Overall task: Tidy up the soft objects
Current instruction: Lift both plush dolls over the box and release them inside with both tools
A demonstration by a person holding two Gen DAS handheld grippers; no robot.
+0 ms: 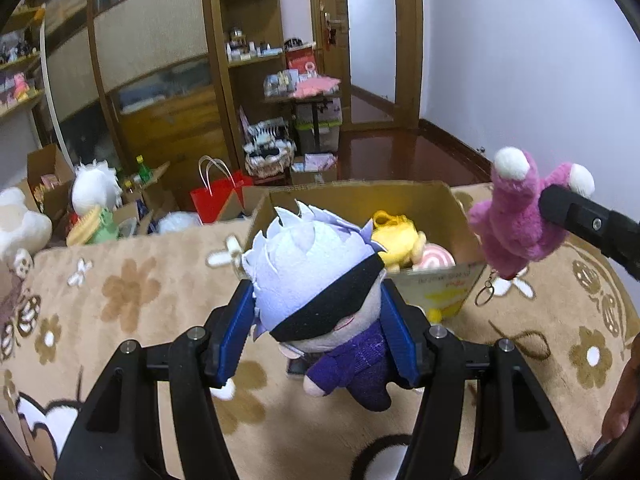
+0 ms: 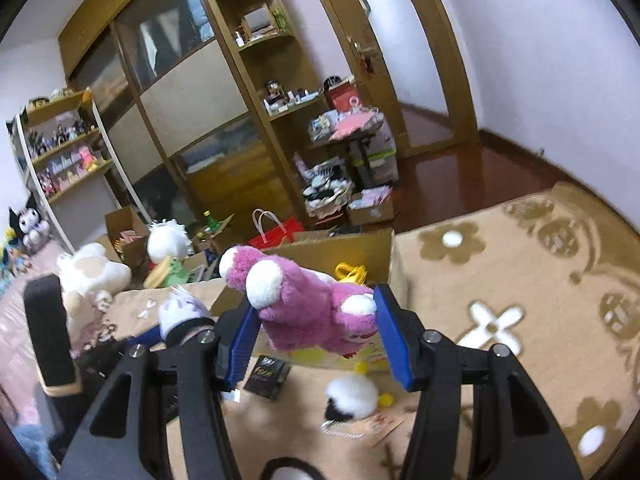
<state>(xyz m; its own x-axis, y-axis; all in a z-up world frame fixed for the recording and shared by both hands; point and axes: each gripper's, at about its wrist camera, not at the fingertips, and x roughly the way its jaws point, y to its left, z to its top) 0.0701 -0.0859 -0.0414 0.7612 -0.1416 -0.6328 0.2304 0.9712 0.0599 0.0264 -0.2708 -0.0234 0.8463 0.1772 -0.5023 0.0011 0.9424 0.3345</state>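
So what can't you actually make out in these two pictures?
- Cardboard box bottom: left view, the white-haired doll in the left gripper covers it.
- Pink bear face: right view, turned away in the right gripper.
- Shelf figures: right view, too small.
- Black packet label: right view, blurred.

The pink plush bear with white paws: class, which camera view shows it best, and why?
The right wrist view: the pink plush bear with white paws fills the centre, clamped between the right tool's blue pads. The left wrist view shows it only at the right edge, its keyring dangling below.
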